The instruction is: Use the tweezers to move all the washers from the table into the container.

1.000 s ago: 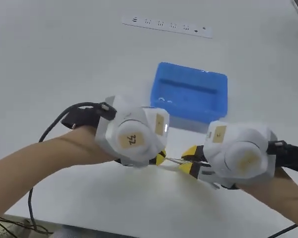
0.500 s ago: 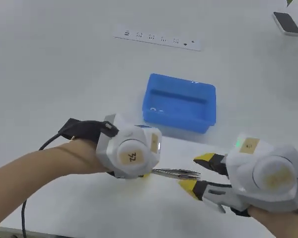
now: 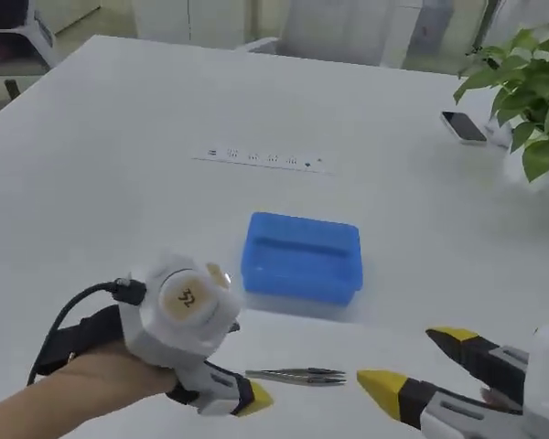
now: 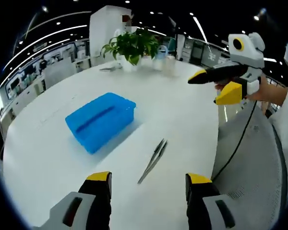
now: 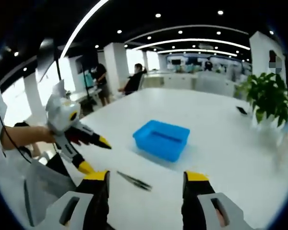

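Slim metal tweezers (image 3: 295,375) lie flat on the white table (image 3: 119,137), in front of the blue rectangular container (image 3: 302,256). My left gripper (image 3: 247,395) sits just left of the tweezers, open, with nothing between its jaws. My right gripper (image 3: 398,357) is just right of them, open and empty too. In the left gripper view the tweezers (image 4: 153,159) lie ahead between my jaws, with the container (image 4: 101,120) beyond and the right gripper (image 4: 225,81) raised at the right. The right gripper view has the tweezers (image 5: 134,180), the container (image 5: 162,138) and the left gripper (image 5: 81,143).
A white power strip (image 3: 261,158) lies behind the container. A phone (image 3: 464,126) and a potted plant (image 3: 531,82) are at the far right. A black cable (image 3: 64,320) trails from my left gripper near the table's front edge.
Both grippers have drawn apart from the tweezers, which now lie free on the table between them. The head camera has tilted up, showing more of the table.
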Action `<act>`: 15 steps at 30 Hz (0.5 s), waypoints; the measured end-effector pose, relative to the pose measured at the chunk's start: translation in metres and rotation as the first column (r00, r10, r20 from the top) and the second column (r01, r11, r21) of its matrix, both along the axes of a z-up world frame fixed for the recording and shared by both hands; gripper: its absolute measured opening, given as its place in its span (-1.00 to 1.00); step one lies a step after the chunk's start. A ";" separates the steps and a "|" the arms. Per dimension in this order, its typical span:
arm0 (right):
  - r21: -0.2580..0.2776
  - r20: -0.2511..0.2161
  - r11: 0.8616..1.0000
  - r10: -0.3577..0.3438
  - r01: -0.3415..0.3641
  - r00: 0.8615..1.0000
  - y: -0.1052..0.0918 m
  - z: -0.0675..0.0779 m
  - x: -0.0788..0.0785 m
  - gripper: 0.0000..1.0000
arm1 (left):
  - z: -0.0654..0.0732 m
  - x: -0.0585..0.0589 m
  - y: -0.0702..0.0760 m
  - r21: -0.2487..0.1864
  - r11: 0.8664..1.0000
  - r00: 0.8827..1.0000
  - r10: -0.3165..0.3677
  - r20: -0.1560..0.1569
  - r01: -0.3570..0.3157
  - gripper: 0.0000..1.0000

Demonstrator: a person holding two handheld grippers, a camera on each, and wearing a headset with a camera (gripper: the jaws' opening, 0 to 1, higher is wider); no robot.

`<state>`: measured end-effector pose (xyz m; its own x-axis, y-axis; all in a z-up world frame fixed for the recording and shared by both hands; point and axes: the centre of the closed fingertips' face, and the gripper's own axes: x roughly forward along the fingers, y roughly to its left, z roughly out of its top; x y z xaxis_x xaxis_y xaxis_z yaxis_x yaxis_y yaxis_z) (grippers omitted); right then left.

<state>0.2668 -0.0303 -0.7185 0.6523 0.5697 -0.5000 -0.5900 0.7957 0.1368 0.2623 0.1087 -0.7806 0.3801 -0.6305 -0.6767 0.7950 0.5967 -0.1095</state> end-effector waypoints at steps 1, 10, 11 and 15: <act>0.003 0.011 1.000 -0.009 0.009 1.000 -0.003 0.002 0.001 0.20 | 0.006 -0.002 0.003 -0.026 0.999 0.999 0.033 0.002 -0.033 0.30; -0.034 0.042 0.998 -0.052 0.053 0.998 -0.018 0.003 -0.004 0.41 | 0.051 -0.020 0.044 -0.085 0.958 0.957 0.282 0.073 -0.275 0.84; -0.037 0.040 0.998 -0.054 0.056 0.998 -0.020 0.002 -0.007 0.44 | 0.058 -0.020 0.050 -0.095 0.947 0.944 0.316 0.095 -0.307 0.87; -0.030 0.045 0.996 -0.078 0.080 0.996 -0.027 0.001 -0.013 0.51 | 0.076 -0.024 0.065 -0.143 0.910 0.905 0.407 0.124 -0.390 0.98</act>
